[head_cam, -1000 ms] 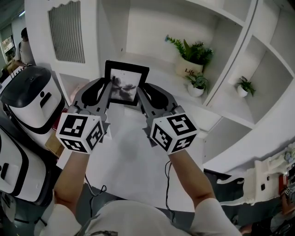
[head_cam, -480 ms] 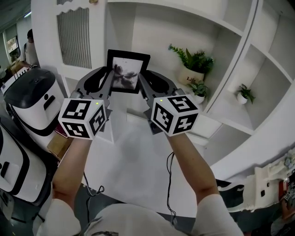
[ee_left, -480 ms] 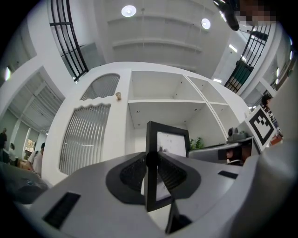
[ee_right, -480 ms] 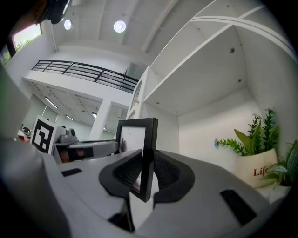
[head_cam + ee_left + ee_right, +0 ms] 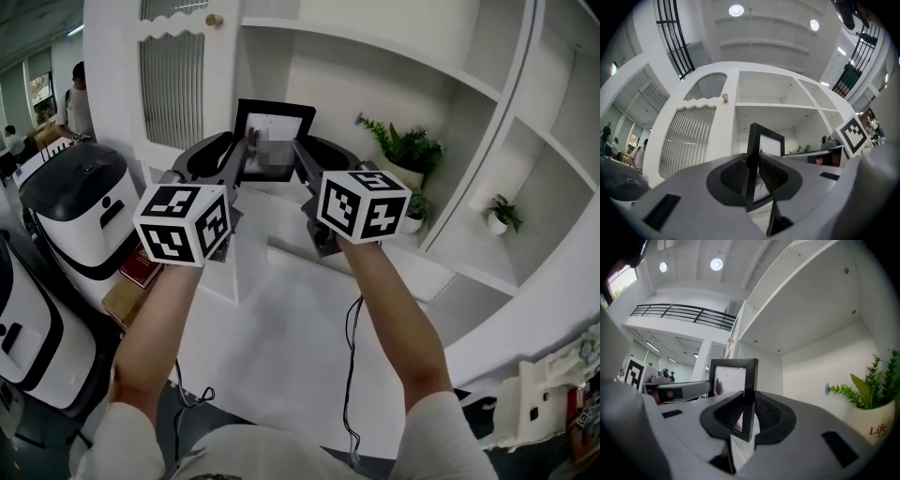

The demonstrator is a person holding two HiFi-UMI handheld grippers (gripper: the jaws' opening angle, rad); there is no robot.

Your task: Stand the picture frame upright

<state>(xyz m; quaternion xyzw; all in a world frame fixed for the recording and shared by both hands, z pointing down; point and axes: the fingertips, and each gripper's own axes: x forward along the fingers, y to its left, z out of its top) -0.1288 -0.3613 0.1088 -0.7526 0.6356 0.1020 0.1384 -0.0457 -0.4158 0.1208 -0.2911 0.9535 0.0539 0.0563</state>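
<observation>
- Gripping the picture frame (image 5: 274, 141) by its left edge, the left gripper (image 5: 236, 157) has its fingers (image 5: 733, 176) drawn nearly together. Their ribbed black pads press on the front and the back of the thin black moulding.
- The right gripper (image 5: 306, 157) holds the frame's right edge in the same way. Its fingers (image 5: 768, 416) stand only as far apart as the moulding is thick and are clamped on it.
- The frame stands upright between the two grippers with its glazed face towards the person. It is held in the air in front of the open bay of a white shelf unit (image 5: 487, 56), above the white counter (image 5: 281, 319).
- In the left gripper view the frame (image 5: 761, 145) shows edge-on, and a prop leg sticks out from its back near the bottom.
- Each gripper carries a cube with black-and-white square markers, the left (image 5: 183, 223) and the right (image 5: 364, 204). These are patterns, not letters.
- The only writing to be read is "Life", in red on a white plant pot (image 5: 881, 427) at the right of the bay. In the head view this pot's plant (image 5: 408, 148) shows behind the right cube.
- A smaller potted plant (image 5: 503, 214) stands in the next bay to the right.
- A slatted cabinet door with a round knob (image 5: 217, 20) is to the left of the bay.
- A white and black machine (image 5: 80, 206) stands at the far left.
</observation>
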